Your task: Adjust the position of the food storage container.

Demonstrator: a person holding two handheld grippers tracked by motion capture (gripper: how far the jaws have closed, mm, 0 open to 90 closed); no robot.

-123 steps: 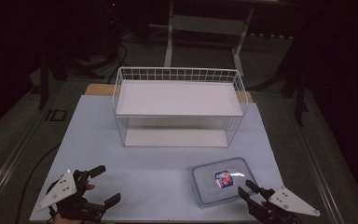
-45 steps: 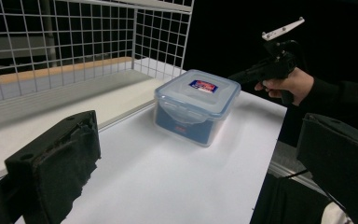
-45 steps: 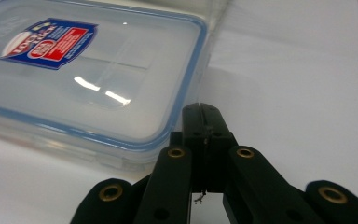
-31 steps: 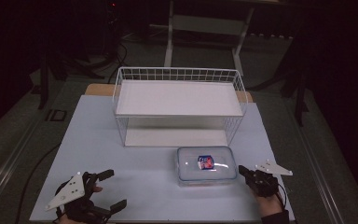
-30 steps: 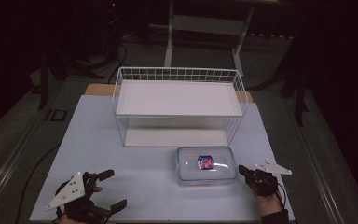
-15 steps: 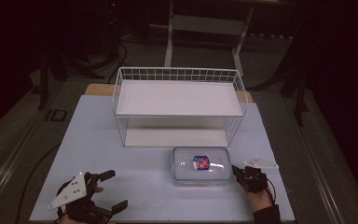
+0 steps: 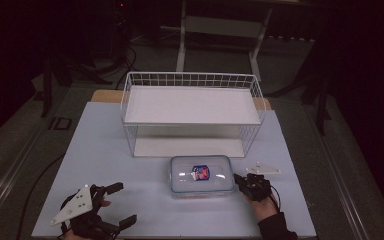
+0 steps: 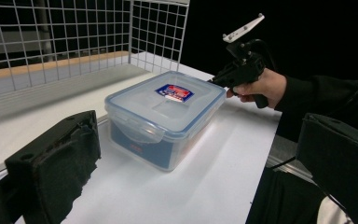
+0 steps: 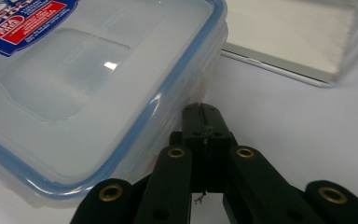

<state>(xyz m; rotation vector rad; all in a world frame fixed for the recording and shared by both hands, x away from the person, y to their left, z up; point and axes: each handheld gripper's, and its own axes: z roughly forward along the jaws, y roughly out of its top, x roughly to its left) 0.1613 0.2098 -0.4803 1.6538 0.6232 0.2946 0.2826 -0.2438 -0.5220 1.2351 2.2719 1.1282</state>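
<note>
Perhaps "LOCK" on container lid label [image 9: 25, 19]

You are looking at a glossy clear-plastic container [image 7: 201, 175] with a smooth blue-trimmed lid, sitting on a matt white table [image 7: 100, 160] near a white-coated wire rack [image 7: 192, 110], while matt black, rough-padded jaws are flanking it.

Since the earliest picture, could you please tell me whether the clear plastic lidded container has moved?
Yes. The clear plastic lidded container has slid left and toward the white wire shelf rack, with the shut right gripper at its side.
</note>
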